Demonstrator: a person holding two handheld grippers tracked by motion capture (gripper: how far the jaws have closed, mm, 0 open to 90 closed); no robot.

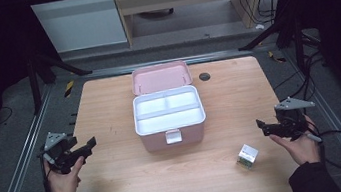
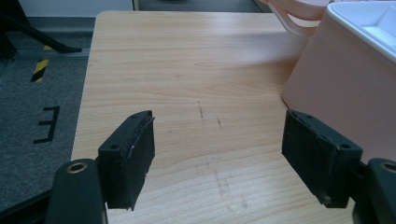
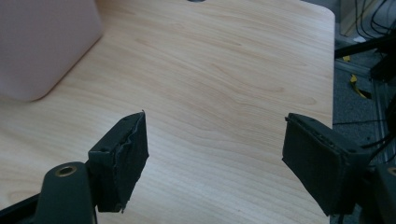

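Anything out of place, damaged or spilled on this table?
Nothing spilled. The pink box sits open, its white tray looking empty. A small carton stands apart near the right gripper. The jaw pads look frayed at their edges.

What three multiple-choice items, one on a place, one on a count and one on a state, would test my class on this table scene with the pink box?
1. Where does the small white cube-shaped carton lie?
A. inside the box
B. on the wooden table, near the right gripper
C. on the floor

2. How many compartments does the white tray in the pink plastic storage box have?
A. one
B. three
C. six

3. How does the box's pink lid stand?
A. open, tipped back
B. shut and latched
C. lying off on the table

Answers: 1 B, the carton sits on bare wood before the right hand. 2 B, two small sections behind one long one. 3 A, the lid rises behind the exposed tray.
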